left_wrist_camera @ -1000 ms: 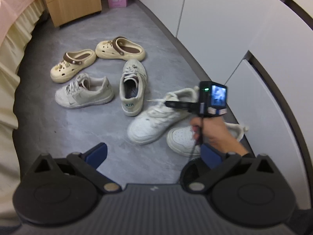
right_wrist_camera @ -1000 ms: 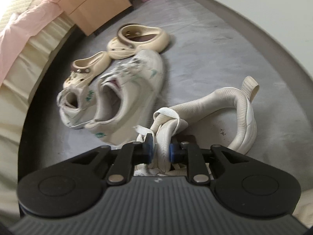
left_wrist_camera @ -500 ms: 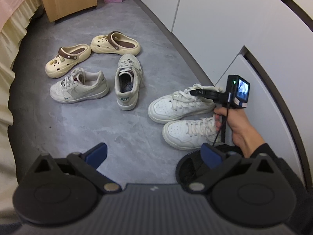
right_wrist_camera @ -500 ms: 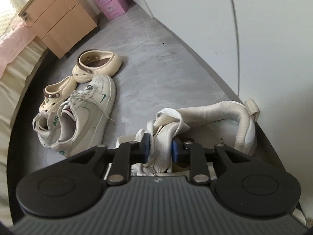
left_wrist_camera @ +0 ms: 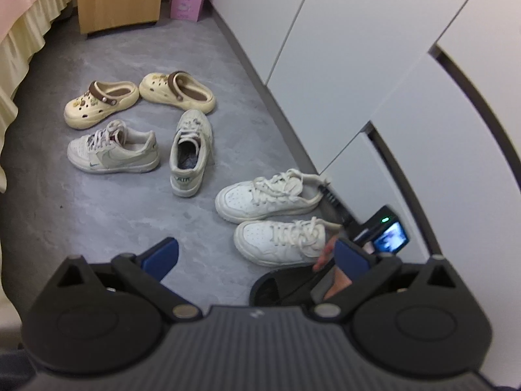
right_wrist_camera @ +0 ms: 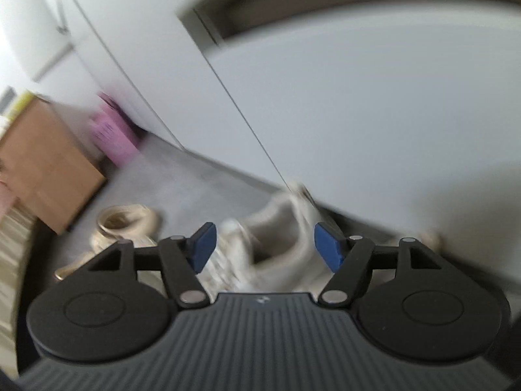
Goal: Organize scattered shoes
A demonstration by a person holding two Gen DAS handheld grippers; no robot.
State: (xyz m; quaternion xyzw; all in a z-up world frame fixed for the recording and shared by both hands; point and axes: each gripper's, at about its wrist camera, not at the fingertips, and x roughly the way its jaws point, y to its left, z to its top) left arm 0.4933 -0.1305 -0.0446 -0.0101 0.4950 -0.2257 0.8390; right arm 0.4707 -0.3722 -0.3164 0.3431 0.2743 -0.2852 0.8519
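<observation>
White sneaker pair [left_wrist_camera: 270, 195] sits lower right by the cabinet [left_wrist_camera: 358, 65] — paired, I reckon. Right gripper [right_wrist_camera: 262, 244] spread wide, empty; left gripper [left_wrist_camera: 257, 254] too.

The left wrist view is evenly lit and fairly sharp: the grey mottled floor [left_wrist_camera: 130, 208] shows soft, short shadows under the shoes, with no glare. Fisheye bending curves the white cabinet panels [left_wrist_camera: 374, 65] strongly toward the right edge, and the corners go black. The right wrist view is heavily motion-blurred; the pink box [right_wrist_camera: 112, 133] and brown wooden cabinet [right_wrist_camera: 49, 176] smear, while the gripper body stays crisp.
</observation>
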